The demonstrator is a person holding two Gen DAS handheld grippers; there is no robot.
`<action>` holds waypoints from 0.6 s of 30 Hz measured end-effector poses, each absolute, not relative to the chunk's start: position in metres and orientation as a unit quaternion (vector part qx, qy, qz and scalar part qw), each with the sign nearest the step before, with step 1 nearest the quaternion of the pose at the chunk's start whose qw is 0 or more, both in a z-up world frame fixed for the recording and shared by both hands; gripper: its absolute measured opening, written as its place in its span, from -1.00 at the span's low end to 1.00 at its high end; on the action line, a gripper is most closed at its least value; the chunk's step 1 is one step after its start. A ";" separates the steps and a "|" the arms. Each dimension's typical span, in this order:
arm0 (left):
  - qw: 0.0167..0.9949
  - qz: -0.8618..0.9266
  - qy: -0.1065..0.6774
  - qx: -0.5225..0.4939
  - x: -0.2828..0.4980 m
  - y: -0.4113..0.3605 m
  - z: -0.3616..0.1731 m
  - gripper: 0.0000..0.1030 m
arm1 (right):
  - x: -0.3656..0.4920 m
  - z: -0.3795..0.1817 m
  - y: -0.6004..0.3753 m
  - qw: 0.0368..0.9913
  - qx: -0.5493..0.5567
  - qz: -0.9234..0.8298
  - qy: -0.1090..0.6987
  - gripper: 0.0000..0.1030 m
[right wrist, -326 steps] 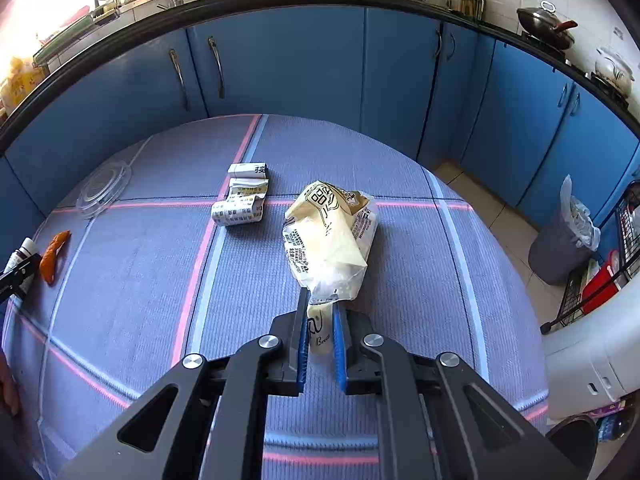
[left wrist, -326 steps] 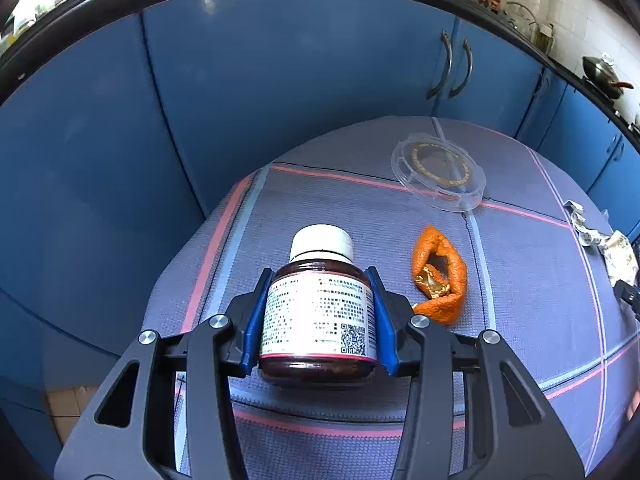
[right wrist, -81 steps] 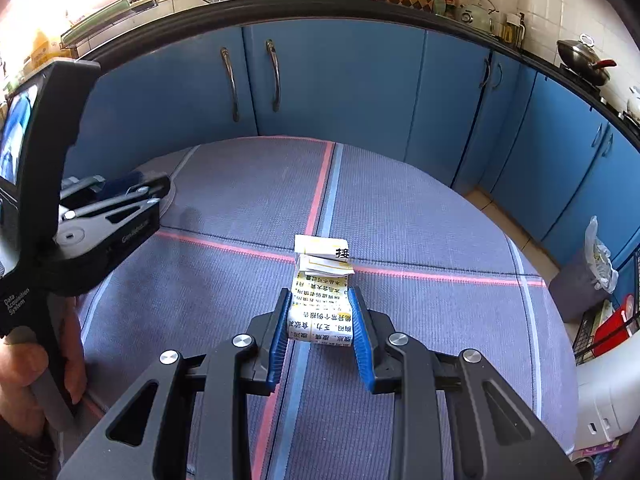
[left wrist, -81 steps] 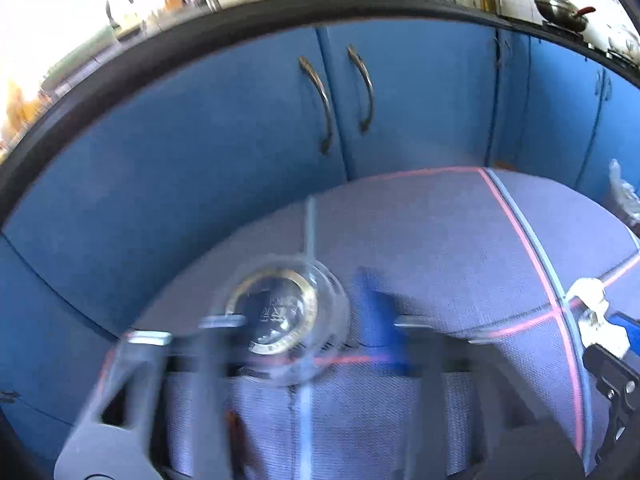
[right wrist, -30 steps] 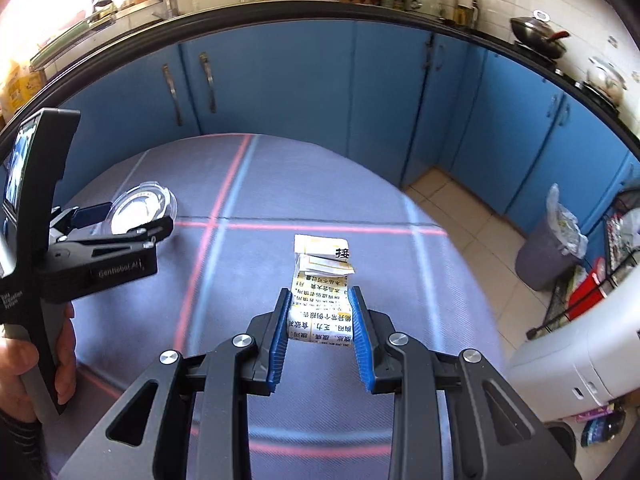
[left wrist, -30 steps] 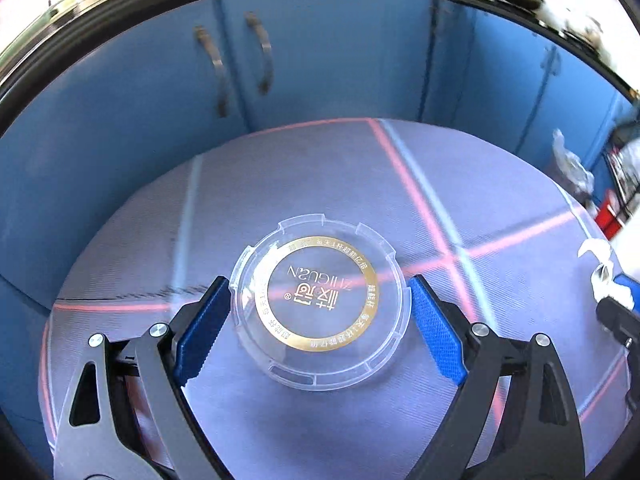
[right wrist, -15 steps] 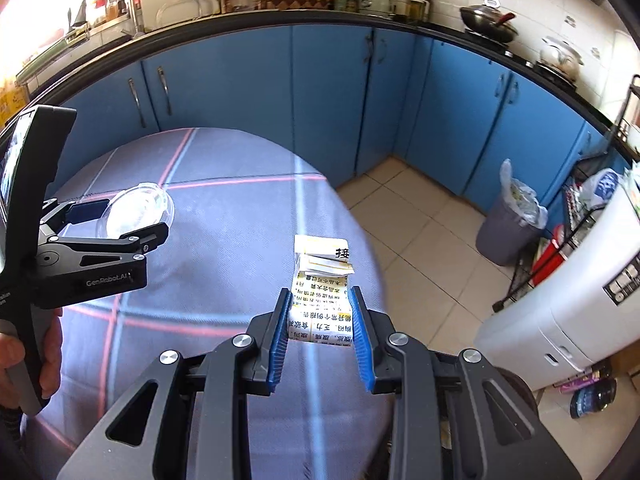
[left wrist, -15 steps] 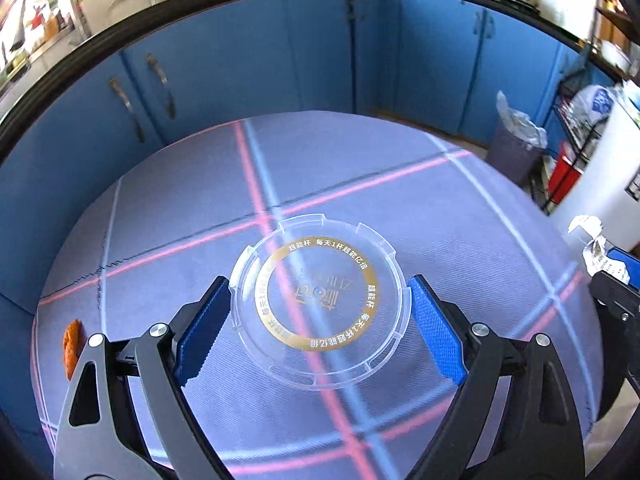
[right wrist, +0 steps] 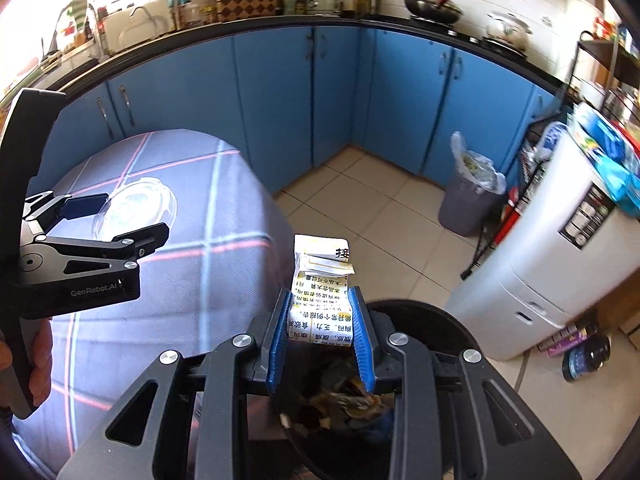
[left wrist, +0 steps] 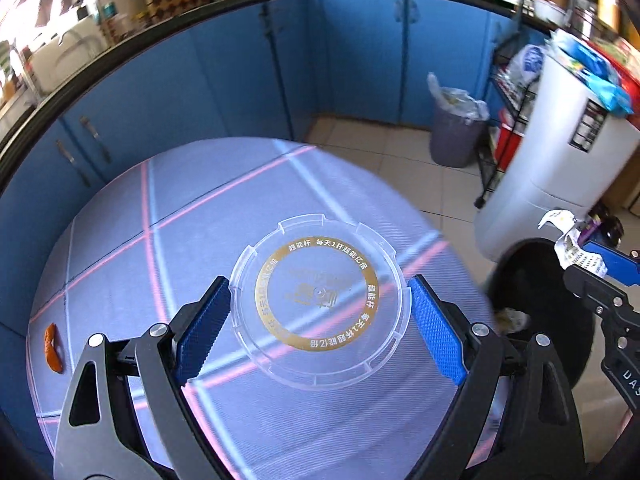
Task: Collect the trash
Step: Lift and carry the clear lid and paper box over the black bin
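Right wrist view: the right hand-held gripper is clamped narrowly on a crumpled paper carton, pads pressing its lower sides, with the torn top sticking up free.
Where the carton is: above the open black bin, which already has scraps in the bottom.
Left side: the left hand-held gripper stands wide, its blue pads against opposite edges of a clear plastic lid with a gold ring of print.
Where the lid is: held up off the checked worktop, short of the bin.
How the carton should handle: light, soft and already crushed, so I'd guess a squeeze across its body is enough and it will drop straight once let go.
How the lid should handle: light, thin, slick and likely springy; gripped by the rim alone it could flex or pop out, so firm, even pressure across its full width looks safest.
Left behind: an orange peel at the worktop's far edge.
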State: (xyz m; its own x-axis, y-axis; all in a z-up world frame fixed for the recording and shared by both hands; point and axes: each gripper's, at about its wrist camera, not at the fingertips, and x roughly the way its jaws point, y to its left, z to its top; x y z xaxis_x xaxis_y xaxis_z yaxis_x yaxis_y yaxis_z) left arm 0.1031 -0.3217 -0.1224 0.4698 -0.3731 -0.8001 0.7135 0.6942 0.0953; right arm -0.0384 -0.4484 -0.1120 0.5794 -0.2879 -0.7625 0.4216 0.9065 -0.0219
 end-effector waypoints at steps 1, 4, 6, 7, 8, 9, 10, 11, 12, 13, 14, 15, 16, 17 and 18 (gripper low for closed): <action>0.829 -0.332 0.395 0.218 0.096 -0.327 -0.121 0.70 | -0.044 -0.112 -0.451 0.885 0.082 -0.203 0.411 -0.45; 0.823 -0.344 0.390 0.228 0.079 -0.341 -0.118 0.70 | -0.059 -0.111 -0.460 0.883 0.085 -0.213 0.408 -0.45; 0.819 -0.354 0.386 0.234 0.066 -0.353 -0.116 0.70 | -0.070 -0.111 -0.466 0.882 0.091 -0.219 0.406 -0.45; 0.817 -0.359 0.385 0.237 0.060 -0.358 -0.115 0.70 | -0.076 -0.112 -0.470 0.882 0.095 -0.222 0.405 -0.45; 0.814 -0.364 0.383 0.241 0.053 -0.364 -0.115 0.70 | -0.079 -0.112 -0.472 0.881 0.097 -0.224 0.405 -0.45; 0.813 -0.368 0.381 0.244 0.047 -0.368 -0.114 0.70 | -0.084 -0.112 -0.476 0.881 0.100 -0.227 0.404 -0.45; 0.810 -0.373 0.379 0.247 0.042 -0.374 -0.114 0.70 | -0.087 -0.112 -0.479 0.880 0.103 -0.230 0.403 -0.45; 0.809 -0.375 0.377 0.249 0.038 -0.377 -0.114 0.70 | -0.093 -0.112 -0.483 0.879 0.107 -0.233 0.402 -0.45; 0.807 -0.380 0.376 0.252 0.033 -0.381 -0.114 0.70 | -0.096 -0.112 -0.485 0.879 0.109 -0.234 0.400 -0.45; 0.806 -0.383 0.373 0.254 0.028 -0.386 -0.114 0.70 | -0.100 -0.112 -0.489 0.879 0.113 -0.236 0.399 -0.45; 0.805 -0.385 0.372 0.256 0.025 -0.389 -0.113 0.70 | -0.103 -0.112 -0.491 0.879 0.114 -0.238 0.398 -0.45; 0.803 -0.388 0.370 0.259 0.021 -0.393 -0.113 0.70 | -0.107 -0.112 -0.495 0.878 0.116 -0.240 0.397 -0.45; 0.802 -0.389 0.370 0.261 0.019 -0.395 -0.113 0.70 | -0.109 -0.112 -0.496 0.878 0.117 -0.241 0.396 -0.45; 0.802 -0.390 0.369 0.262 0.016 -0.398 -0.113 0.70 | -0.112 -0.112 -0.499 0.878 0.120 -0.242 0.395 -0.45; 0.801 -0.392 0.368 0.264 0.014 -0.402 -0.113 0.70 | -0.114 -0.112 -0.501 0.878 0.122 -0.243 0.395 -0.45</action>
State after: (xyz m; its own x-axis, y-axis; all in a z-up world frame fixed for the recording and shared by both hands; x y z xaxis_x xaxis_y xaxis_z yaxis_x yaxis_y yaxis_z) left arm 0.0139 -0.4019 -0.1133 0.4214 -0.4334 -0.7966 0.8223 0.5531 0.1341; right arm -0.1143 -0.5009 -0.1120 0.5704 -0.3295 -0.7523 0.5221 0.8526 0.0224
